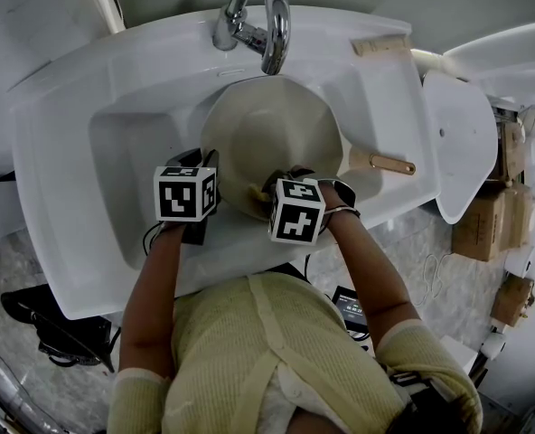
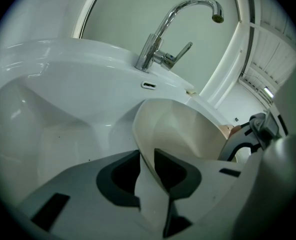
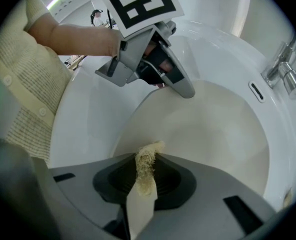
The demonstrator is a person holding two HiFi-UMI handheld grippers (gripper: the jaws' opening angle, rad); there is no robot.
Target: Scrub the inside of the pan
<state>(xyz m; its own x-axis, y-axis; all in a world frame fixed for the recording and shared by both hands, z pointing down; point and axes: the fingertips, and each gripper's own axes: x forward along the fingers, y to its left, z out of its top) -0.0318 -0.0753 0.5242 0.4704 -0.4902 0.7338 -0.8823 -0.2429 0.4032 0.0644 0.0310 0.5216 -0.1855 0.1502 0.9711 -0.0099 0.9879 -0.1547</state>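
1. The white sink (image 1: 64, 143) took up most of the scene. Its basin held the work, with the faucet (image 1: 254, 25) at the back, so any scrubbing needed to stay low inside the basin.
2. The cream pan (image 1: 272, 129) sat tilted in the basin. Its open side faced the person and its handle (image 1: 389, 163) pointed to the right. That tilt seemed useful, since it laid the inner wall open to a stroke from the near side.
3. The left gripper (image 2: 148, 156) was clamped on the pan's near rim, with the thin wall running between its jaws. Judging by this, its job was to brace the pan, and a firm, quiet hold looked right to stop the pan turning under pressure.
4. The right gripper (image 3: 147, 159) pointed steeply down over the near inside of the pan, just beside the left one.
5. Its jaws were pinched on a fibrous, straw-coloured scrubbing pad (image 3: 147, 166), with only a small tuft sticking out past the tips. Pressing that tuft flat on the inner surface and working in overlapping sweeps probably mattered most, so that the jaws themselves did not scrape the coating.
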